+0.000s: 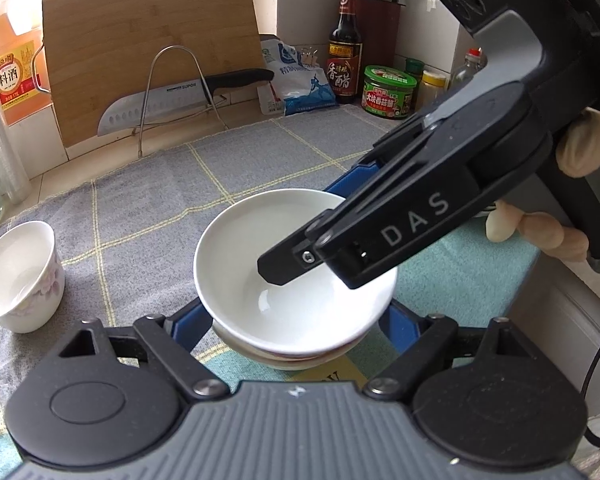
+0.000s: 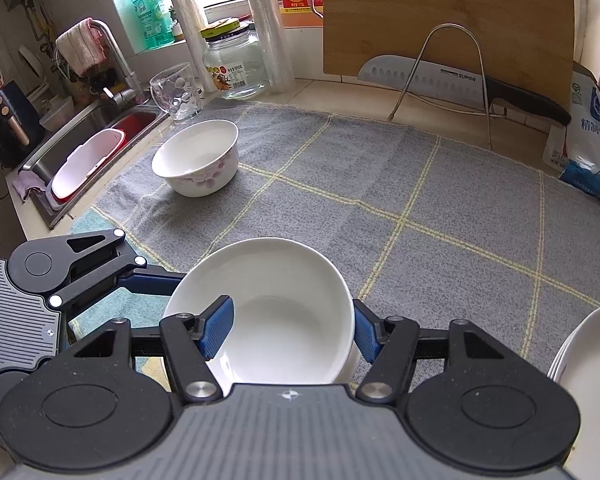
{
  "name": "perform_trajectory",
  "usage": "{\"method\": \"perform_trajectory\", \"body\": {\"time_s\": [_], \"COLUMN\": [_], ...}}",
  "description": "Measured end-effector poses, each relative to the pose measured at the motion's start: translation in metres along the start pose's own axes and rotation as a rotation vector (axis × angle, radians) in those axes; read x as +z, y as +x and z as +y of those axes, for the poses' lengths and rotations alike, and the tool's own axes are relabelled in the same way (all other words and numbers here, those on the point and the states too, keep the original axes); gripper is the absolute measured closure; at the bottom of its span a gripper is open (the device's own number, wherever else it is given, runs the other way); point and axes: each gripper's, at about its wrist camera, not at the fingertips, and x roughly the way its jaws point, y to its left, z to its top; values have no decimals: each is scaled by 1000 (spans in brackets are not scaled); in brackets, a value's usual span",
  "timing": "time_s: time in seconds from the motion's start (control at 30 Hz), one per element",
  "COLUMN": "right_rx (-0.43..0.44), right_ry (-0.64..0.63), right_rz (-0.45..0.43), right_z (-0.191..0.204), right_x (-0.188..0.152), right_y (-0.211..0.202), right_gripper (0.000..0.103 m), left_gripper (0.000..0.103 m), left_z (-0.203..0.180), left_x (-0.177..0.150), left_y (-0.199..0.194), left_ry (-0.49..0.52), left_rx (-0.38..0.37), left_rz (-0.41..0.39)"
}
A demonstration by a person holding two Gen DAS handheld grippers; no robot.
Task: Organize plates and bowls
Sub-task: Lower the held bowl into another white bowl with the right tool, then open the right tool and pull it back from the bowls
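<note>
A plain white bowl (image 1: 296,276) sits nested on top of another bowl with a red-striped rim (image 1: 284,358) on the grey checked cloth. My left gripper (image 1: 300,320) has its blue fingers spread wide on both sides of this stack, touching neither side clearly. My right gripper (image 2: 292,328) straddles the rim of the top white bowl (image 2: 276,320), one blue pad (image 2: 218,330) inside and the other outside, jaws apart; it also shows in the left wrist view (image 1: 300,264). A floral bowl (image 1: 18,276) (image 2: 198,158) stands apart to the left.
Stacked white plates (image 2: 588,376) lie at the right. A cutting board (image 1: 148,48), a knife (image 1: 172,104) on a wire rack, bottles and jars (image 1: 388,90) line the back. A sink (image 2: 88,148), a glass (image 2: 176,92) and a jar (image 2: 236,62) are at the left.
</note>
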Motion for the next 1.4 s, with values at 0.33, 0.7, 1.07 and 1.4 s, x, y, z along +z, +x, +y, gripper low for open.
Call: {"method": "perform_trajectory", "body": {"time_s": [0.33,0.7,1.07,1.4], "right_rx": [-18,-21,-27,-57], "right_ry": [10,23,-57,-131], "right_rz": [15,10,-4,-17], "right_z": [-2,-5,14,31], "right_x": [0,-2,-2,12], "right_y": [3,1,1,5], "right_gripper": [35,30,2,0], "left_gripper": [14,11,9,9], "left_z": [-3,-1,9,29], "left_x": [-1,-2,-6,-19], "left_y": [4,3,-13,-32], "left_ry": [4,11,20,-14], "left_rx": [12,6,4,12], "left_rz": [5,8,-13,-23]}}
